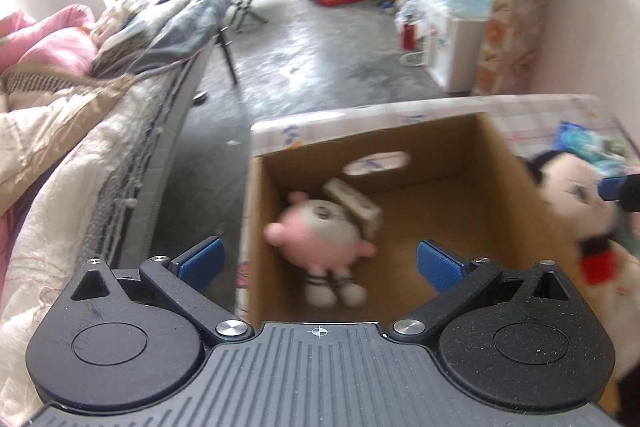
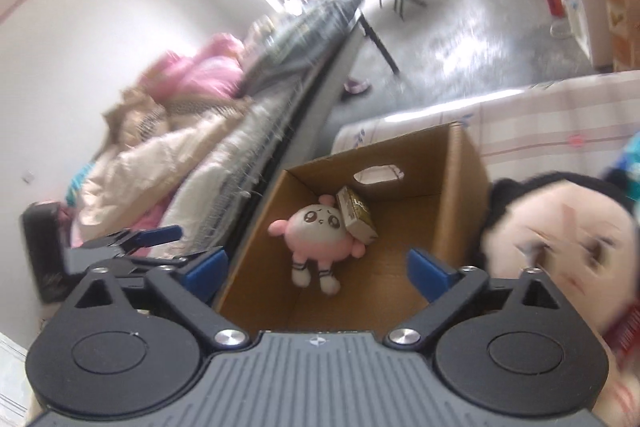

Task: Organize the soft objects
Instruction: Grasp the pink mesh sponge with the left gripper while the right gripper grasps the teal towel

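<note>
An open cardboard box [image 1: 508, 187] [image 2: 460, 167] stands on a bed with a patterned sheet. Inside it lie a pink and white plush [image 1: 320, 235] [image 2: 316, 231], face up, and a small beige carton [image 1: 354, 205] [image 2: 356, 213] against its head. A black-haired doll [image 1: 576, 195] [image 2: 560, 239] with a red collar is at the box's right side, blurred. My left gripper [image 1: 320, 265] hangs open above the box with nothing between its fingers. My right gripper [image 2: 316, 271] is open and empty too, with the doll just to its right.
Left of the box runs a second bed [image 1: 80, 131] piled with pink and cream bedding. Grey floor [image 1: 320, 67] lies beyond, with a folding stool [image 1: 246, 7], a red bottle [image 1: 409, 33] and clutter at the far wall. A white cabinet [image 1: 460, 55] stands right.
</note>
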The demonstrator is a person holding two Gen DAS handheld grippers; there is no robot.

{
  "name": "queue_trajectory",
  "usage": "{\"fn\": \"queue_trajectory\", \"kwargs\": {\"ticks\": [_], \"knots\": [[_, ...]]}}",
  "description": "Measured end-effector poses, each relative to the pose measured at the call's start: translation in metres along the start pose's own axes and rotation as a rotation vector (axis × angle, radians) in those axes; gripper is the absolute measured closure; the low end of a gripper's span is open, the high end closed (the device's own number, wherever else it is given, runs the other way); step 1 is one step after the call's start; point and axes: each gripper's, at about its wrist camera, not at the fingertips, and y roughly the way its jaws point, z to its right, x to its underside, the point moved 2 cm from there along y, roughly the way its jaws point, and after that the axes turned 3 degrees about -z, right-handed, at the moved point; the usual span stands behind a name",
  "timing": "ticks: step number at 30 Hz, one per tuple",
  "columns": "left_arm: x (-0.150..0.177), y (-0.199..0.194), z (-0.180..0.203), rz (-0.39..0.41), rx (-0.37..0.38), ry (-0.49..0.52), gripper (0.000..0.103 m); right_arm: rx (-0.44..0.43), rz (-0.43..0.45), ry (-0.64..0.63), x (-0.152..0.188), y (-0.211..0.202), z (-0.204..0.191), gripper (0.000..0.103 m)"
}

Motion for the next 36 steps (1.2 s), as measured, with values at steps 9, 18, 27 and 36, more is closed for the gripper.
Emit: {"fn": "queue_trajectory", "kwargs": {"ticks": [9,18,27,36], "knots": [[0.026,-0.061,0.080,0.067,0.214,0.141,0.000,0.067,0.175,0.043,0.098,-0.111,0.032,0.000],[0.010,-0.086,0.165,0.039,0.363,0.205,0.000,0.285,0.419,-0.034,0.140,-0.183,0.052,0.000],[-0.031,-0.064,0.268,0.021,0.409,0.204,0.002,0.444,0.492,-0.073,0.142,-0.178,0.098,0.000],[-0.025,-0.004,0.366,-0.087,0.445,0.237,0.028,0.537,0.500,-0.039,0.153,-0.147,0.148,0.000]]}}
